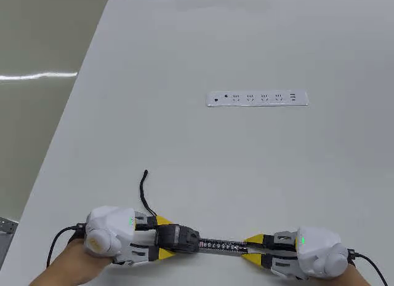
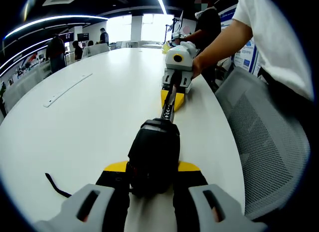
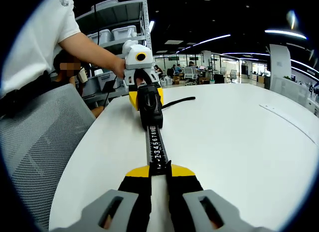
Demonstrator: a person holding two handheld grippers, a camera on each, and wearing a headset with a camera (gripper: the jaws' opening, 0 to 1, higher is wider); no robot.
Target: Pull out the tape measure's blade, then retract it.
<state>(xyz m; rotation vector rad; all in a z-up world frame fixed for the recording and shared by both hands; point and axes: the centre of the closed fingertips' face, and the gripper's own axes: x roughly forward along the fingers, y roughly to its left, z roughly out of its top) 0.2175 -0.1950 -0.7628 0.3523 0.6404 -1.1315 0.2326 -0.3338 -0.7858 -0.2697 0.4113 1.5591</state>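
There was the counter (image 1: 246,163), wide and white, with a power strip (image 1: 257,99) lying well up from the action. Down by the near edge, the left gripper (image 1: 164,238) had its jaws clamped on the case (image 1: 177,238), one on either side. The right gripper (image 1: 252,248) had its jaws pinched together on the tip end of the blade (image 1: 221,245). A short run of blade showed between them, numbers up and low over the counter; whether it touched, I couldn't tell. The strap (image 1: 144,190) trailed off the case toward the far side.

By my read this was the pull-out, barely begun, though one look couldn't rule out the return. The way to do it well: pin the case dead steady on the left and draw the right hand straight along the blade's own line. The blade wanted to be flat and untwisted, so it neither buckled nor slid out of the pinch. For the retract, walking the tip back under grip looked safer than letting it snap home.

As for room, both grippers sat close to the near edge, with a chair (image 2: 259,137) just beside it. Open counter ran off to the right, which looked like the clear lane for the pull, and the strip was well out of the way.
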